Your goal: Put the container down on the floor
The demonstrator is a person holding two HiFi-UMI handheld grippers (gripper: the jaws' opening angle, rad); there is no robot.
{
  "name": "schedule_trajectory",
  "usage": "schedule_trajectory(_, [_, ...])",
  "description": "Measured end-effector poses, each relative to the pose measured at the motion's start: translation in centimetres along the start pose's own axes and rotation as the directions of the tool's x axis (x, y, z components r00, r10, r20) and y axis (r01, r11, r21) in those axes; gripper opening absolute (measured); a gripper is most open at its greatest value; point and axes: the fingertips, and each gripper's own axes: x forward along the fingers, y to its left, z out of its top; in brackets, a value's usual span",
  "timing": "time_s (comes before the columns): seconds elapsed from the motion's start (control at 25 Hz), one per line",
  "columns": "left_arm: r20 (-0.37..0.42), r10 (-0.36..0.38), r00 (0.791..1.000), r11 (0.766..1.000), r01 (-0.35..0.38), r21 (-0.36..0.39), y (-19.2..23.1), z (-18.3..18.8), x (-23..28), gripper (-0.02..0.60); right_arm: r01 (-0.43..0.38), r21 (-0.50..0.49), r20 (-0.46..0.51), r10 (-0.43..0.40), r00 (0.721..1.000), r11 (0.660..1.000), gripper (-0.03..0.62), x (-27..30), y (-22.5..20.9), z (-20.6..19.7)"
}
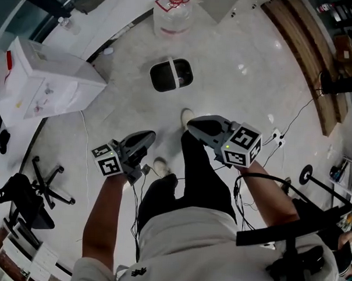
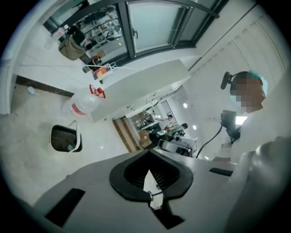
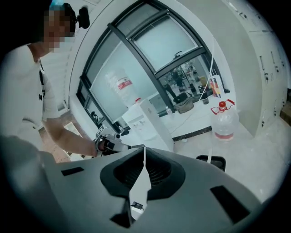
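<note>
**Item:** container (image 1: 161, 78), dark, rounded-oblong, with a white handle band across it.
**Location:** on the floor, just on the person's side of the water jug (image 1: 172, 17).
**Attitude:** upright, mouth up. The long axis lies crosswise to the line from the jug.
**Left hand-held gripper** (image 1: 148, 137): jaws together, nothing between them.
**Right hand-held gripper** (image 1: 192, 125): likewise closed and empty.
**Step:** set-down appears complete. The next move calls only for standing clear.
</note>
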Motion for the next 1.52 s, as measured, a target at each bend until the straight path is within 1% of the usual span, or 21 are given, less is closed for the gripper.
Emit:
schedule_trajectory(0.16, [-0.020, -0.041, 0.999, 0.996, 0.042, 0.076, -7.5, 0.5, -2.0, 0.009, -0.003, -0.033, 0.028, 0.004, 1.000, 0.999, 0.023, -1.6, 4.8, 1.9])
schedule_trajectory(0.32, [-0.038, -0.068, 0.997, 0.985, 0.073, 0.156, -14.3, 0.2, -3.8, 0.009, -0.010, -0.061, 0.048, 0.013, 0.999, 0.998, 0.021, -3.2, 9.5, 3.3])
schedule_trajectory(0.52, [-0.040, -0.111, 0.993, 0.974, 0.117, 0.196, -21.1, -0.4, -5.3, 0.009, -0.015, -0.089, 0.063, 0.020, 0.998, 0.996, 0.021, -5.1, 14.4, 4.4])
schedule_trajectory(0.68, [-0.063, -0.087, 0.994, 0.960, 0.100, 0.263, -24.8, -0.5, -5.7, 0.009, -0.028, -0.125, 0.059, 0.035, 0.998, 0.992, 0.021, -6.2, 17.4, 5.3])
schedule_trajectory(0.8, [-0.065, -0.072, 0.995, 0.945, 0.089, 0.314, -26.8, -0.5, -6.2, 0.009, -0.036, -0.143, 0.055, 0.045, 0.997, 0.989, 0.021, -6.9, 19.3, 5.8])
schedule_trajectory(0.96, [-0.034, -0.048, 0.998, 0.935, 0.057, 0.350, -28.4, 0.3, -7.3, 0.009, -0.041, -0.173, 0.058, 0.051, 0.997, 0.984, 0.020, -7.5, 21.0, 6.7])
schedule_trajectory(1.08, [-0.024, -0.020, 1.000, 0.926, 0.027, 0.377, -29.0, 0.0, -8.2, 0.009, -0.045, -0.187, 0.061, 0.058, 0.997, 0.981, 0.020, -7.8, 22.0, 6.8])
schedule_trajectory(1.2, [-0.006, -0.019, 1.000, 0.922, 0.020, 0.387, -29.8, 0.0, -8.6, 0.009, -0.051, -0.207, 0.071, 0.067, 0.995, 0.977, 0.020, -8.1, 23.0, 7.5])
schedule_trajectory(1.36, [0.012, -0.016, 1.000, 0.922, 0.010, 0.388, -30.5, -0.6, -9.0, 0.009, -0.053, -0.218, 0.070, 0.070, 0.995, 0.975, 0.020, -8.8, 24.0, 7.3])
schedule_trajectory(1.52, [0.002, -0.010, 1.000, 0.920, 0.008, 0.392, -30.7, -1.2, -9.6, 0.009, -0.060, -0.227, 0.065, 0.076, 0.995, 0.972, 0.020, -8.8, 24.9, 6.8])
